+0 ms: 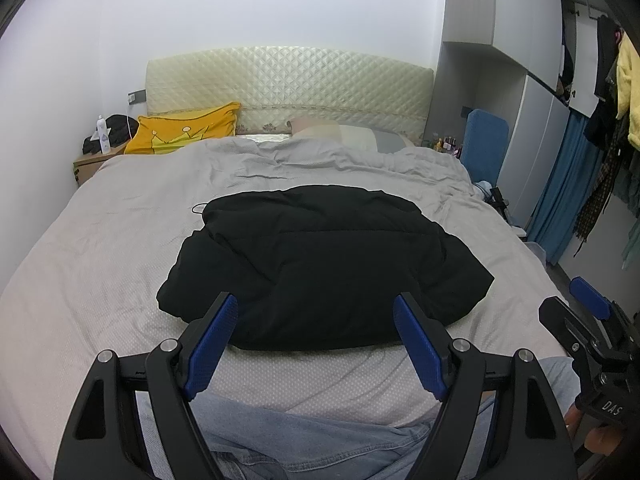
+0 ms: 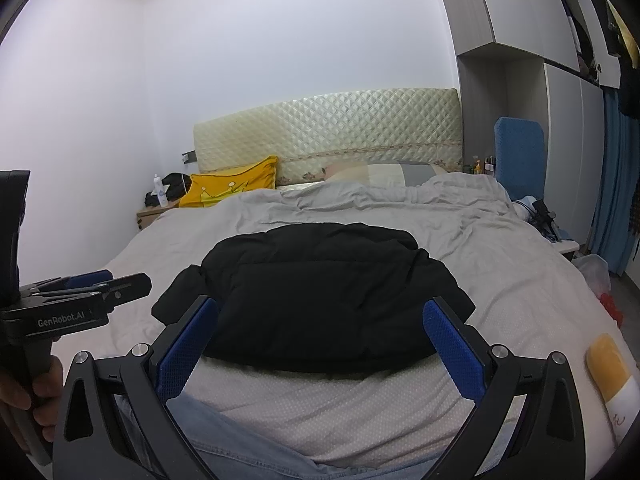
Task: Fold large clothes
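Note:
A black padded jacket (image 1: 320, 264) lies folded into a thick bundle on the grey bed sheet (image 1: 100, 240); it also shows in the right wrist view (image 2: 320, 296). My left gripper (image 1: 316, 312) is open and empty, held just short of the jacket's near edge. My right gripper (image 2: 320, 316) is open and empty too, in front of the same edge. The right gripper also shows at the right edge of the left wrist view (image 1: 592, 308). The left gripper shows at the left of the right wrist view (image 2: 96, 284).
A yellow pillow (image 1: 188, 128) and a pale pillow (image 1: 340, 132) lie by the quilted headboard (image 1: 288, 84). A nightstand (image 1: 92, 160) with a bottle stands far left. A blue chair (image 1: 486, 148) and hanging clothes (image 1: 616, 120) are at right. A yellow-capped bottle (image 2: 612, 376) lies on the bed.

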`<state>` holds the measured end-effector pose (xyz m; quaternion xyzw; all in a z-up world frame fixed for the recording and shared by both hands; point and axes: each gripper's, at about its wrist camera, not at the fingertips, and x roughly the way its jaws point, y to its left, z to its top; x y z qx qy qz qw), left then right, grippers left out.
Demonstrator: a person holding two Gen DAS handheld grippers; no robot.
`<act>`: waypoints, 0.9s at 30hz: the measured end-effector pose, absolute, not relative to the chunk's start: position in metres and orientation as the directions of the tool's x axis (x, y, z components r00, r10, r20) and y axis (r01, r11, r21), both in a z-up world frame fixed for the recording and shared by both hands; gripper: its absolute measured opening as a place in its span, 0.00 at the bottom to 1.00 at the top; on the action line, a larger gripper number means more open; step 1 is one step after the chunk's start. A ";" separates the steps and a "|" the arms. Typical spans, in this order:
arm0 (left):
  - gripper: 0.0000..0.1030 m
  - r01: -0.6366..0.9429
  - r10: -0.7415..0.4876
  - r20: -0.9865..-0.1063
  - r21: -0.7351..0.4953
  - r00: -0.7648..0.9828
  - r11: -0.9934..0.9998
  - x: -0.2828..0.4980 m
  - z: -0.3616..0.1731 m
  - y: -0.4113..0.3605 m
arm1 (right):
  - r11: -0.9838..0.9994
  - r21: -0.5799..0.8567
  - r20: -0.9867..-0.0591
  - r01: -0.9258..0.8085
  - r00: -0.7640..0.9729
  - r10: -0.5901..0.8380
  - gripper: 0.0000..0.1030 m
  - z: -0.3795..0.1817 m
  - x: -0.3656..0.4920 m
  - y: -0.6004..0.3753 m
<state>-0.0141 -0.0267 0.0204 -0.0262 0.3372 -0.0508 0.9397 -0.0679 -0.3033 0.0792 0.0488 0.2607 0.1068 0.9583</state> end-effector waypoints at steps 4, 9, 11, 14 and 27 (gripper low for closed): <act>0.78 0.079 -0.115 -0.631 -0.086 0.767 0.993 -0.014 0.021 -0.027 | 0.974 0.142 -0.490 -0.179 0.842 0.226 1.00 0.079 -0.068 -0.303; 0.78 0.076 -0.117 -0.632 -0.093 0.766 0.993 -0.014 0.020 -0.027 | 0.974 0.136 -0.492 -0.180 0.841 0.224 1.00 0.078 -0.069 -0.301; 0.78 0.074 -0.117 -0.632 -0.093 0.766 0.993 -0.014 0.020 -0.027 | 0.975 0.136 -0.494 -0.176 0.841 0.221 1.00 0.078 -0.069 -0.301; 0.78 0.074 -0.117 -0.633 -0.095 0.766 0.993 -0.014 0.020 -0.027 | 0.975 0.139 -0.495 -0.174 0.840 0.220 1.00 0.079 -0.069 -0.300; 0.78 0.068 -0.112 -0.635 -0.093 0.765 0.993 -0.017 0.020 -0.029 | 0.974 0.149 -0.496 -0.173 0.839 0.225 1.00 0.079 -0.067 -0.303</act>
